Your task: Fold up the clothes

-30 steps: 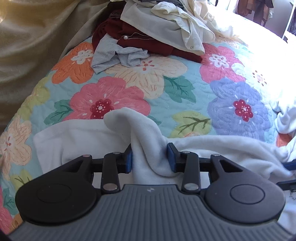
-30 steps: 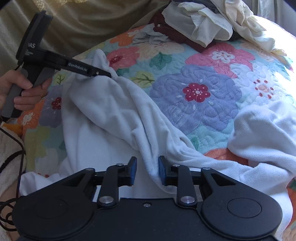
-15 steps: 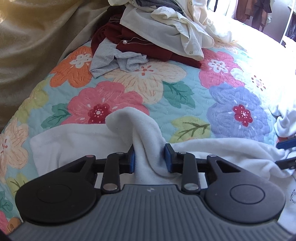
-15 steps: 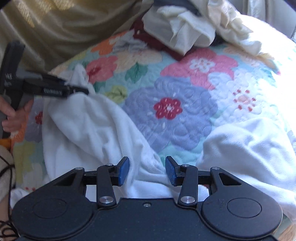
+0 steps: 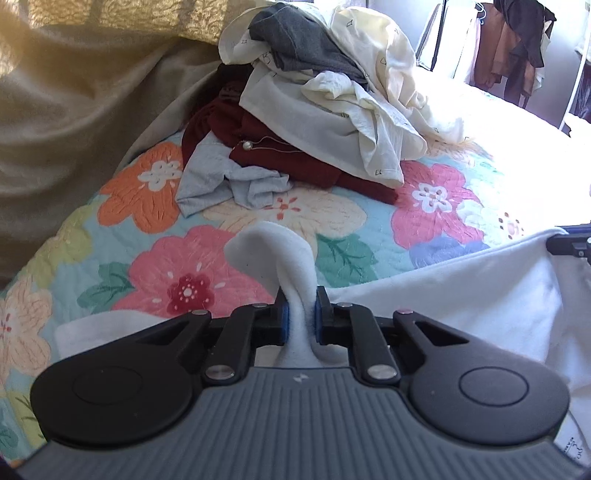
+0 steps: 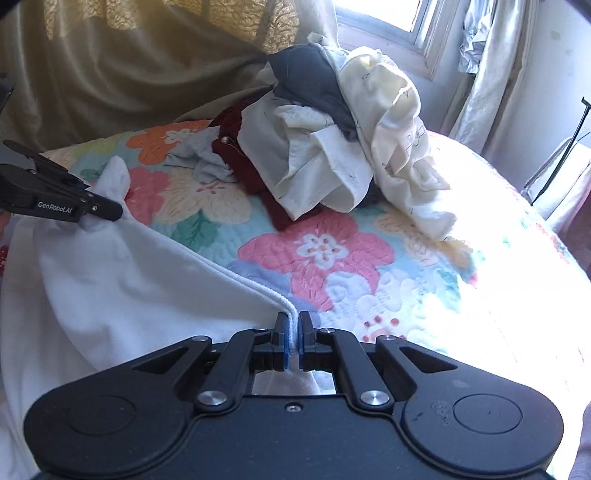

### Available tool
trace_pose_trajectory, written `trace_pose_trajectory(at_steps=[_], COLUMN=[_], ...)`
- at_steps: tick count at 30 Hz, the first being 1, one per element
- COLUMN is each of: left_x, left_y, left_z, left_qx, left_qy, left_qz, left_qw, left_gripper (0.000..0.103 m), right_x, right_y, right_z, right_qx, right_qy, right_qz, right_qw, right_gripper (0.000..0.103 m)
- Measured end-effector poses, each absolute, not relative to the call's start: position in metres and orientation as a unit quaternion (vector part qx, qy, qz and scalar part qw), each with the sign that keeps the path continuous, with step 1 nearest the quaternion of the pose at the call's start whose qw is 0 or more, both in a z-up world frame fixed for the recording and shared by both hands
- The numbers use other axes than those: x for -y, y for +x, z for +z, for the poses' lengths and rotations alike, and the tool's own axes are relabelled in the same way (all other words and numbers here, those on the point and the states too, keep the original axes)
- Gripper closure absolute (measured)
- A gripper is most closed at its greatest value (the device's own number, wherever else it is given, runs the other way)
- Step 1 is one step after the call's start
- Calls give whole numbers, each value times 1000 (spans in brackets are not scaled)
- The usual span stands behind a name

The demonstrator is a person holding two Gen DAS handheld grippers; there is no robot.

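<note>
A white fleece garment [image 6: 122, 291] lies on the flowered quilt [image 6: 332, 254] and is stretched between both grippers. My left gripper [image 5: 300, 308] is closing its jaws on a bunched corner of the white garment [image 5: 273, 254], which sticks up past the blue pads. In the right wrist view that left gripper [image 6: 107, 212] shows at the left edge, pinching the same corner. My right gripper [image 6: 294, 325] is shut on the garment's ribbed hem. The hem runs taut from one gripper to the other.
A heap of unfolded clothes [image 5: 332, 110] sits at the far side of the bed: cream, grey, dark red and light blue pieces. A tan curtain [image 5: 74, 110] hangs to the left. A window [image 6: 406, 22] and a clothes rack [image 5: 517, 48] are behind.
Both grippers closed on the white garment and lifted it. The right gripper swung and rose, pulling the hem taut. The loose folds flattened into a stretched sheet.
</note>
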State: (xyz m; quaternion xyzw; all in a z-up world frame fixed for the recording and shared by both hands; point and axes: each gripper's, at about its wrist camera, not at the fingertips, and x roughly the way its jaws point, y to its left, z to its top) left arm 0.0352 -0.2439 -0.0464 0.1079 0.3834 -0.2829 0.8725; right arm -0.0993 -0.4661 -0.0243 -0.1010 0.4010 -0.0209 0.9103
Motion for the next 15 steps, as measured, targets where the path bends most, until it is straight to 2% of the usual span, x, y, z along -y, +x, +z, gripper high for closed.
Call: trace_pose_trajectory(at_steps=[5, 6, 8, 9, 11, 13, 15], left_x=[250, 250, 251, 251, 252, 251, 247], left_y=[54, 57, 57, 57, 57, 55, 59], left_z=[-23, -18, -16, -15, -14, -21, -30], left_qx=[-334, -321, -299, -287, -266, -271, -301], left_qy=[64, 53, 59, 63, 71, 96, 106], left_qz=[-278, -276, -263, -256, -245, -247, -242], left_qw=[898, 904, 915, 921, 930, 925, 916], left_gripper=[92, 88, 71, 58, 55, 42, 42], right_x=[472, 477, 487, 492, 504, 518, 534], right_y=[-84, -79, -69, -64, -54, -44, -36], right_z=[-11, -7, -1, -2, -5, -10, -21], right_qx=[-373, -370, -364, -366, -373, -384, -398], right_qy=[-122, -120, -123, -132, -139, -137, -132], right_qz=[-54, -62, -84, -98, -123, -146, -177], right_qw=[918, 919, 919, 916, 909, 901, 890], right_gripper=[98, 98, 99, 99, 99, 99, 99])
